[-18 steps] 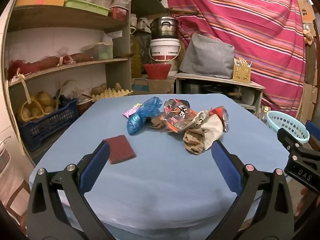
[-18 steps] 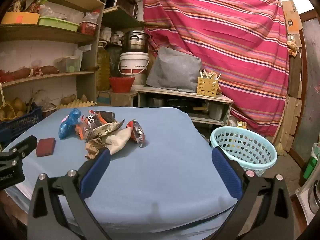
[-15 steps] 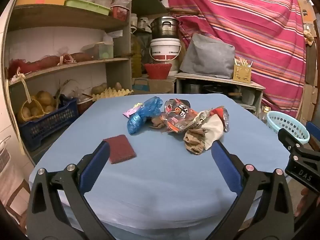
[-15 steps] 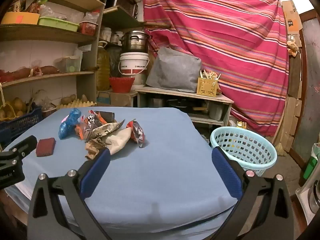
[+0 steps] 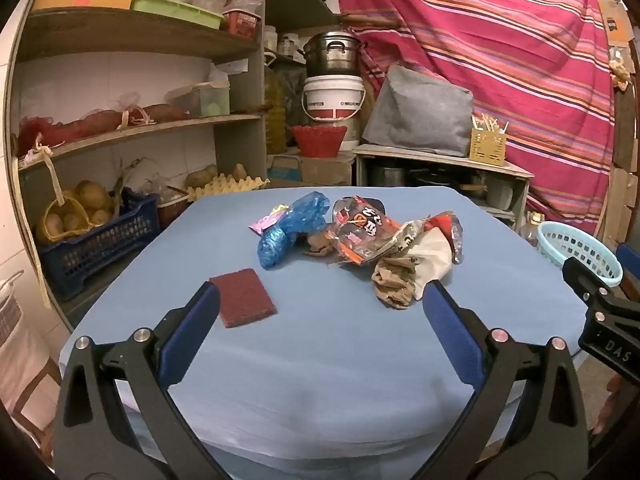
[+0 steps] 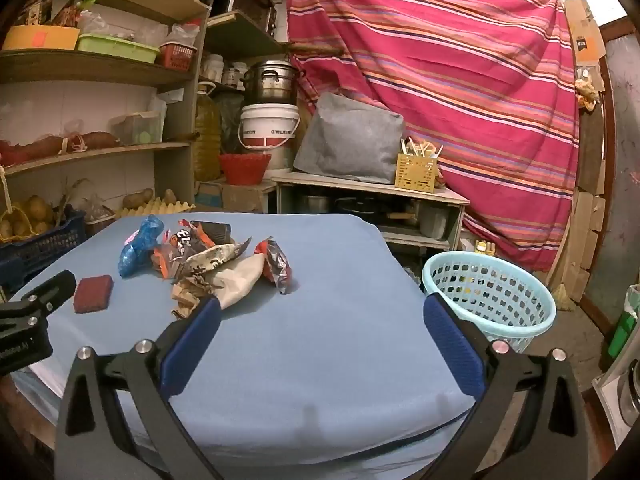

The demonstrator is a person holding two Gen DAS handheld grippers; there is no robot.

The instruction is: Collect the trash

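Note:
A heap of trash lies mid-table on the blue cloth (image 5: 320,352): a blue plastic bag (image 5: 292,228), an orange-black snack wrapper (image 5: 362,232), a crumpled brown paper (image 5: 394,280), a white bag (image 5: 430,256) and a silvery red wrapper (image 5: 456,236). My left gripper (image 5: 320,300) hovers over the near edge, open and empty, short of the heap. My right gripper (image 6: 320,312) is open and empty too, right of the heap (image 6: 212,260). A light-blue basket (image 6: 488,296) stands on the floor beyond the table's right side.
A dark red scouring pad (image 5: 242,296) lies on the cloth left of the heap. Shelves (image 5: 132,128) with produce and a blue crate (image 5: 96,248) line the left. A low wooden table (image 6: 368,192) and striped curtain (image 6: 460,80) stand behind.

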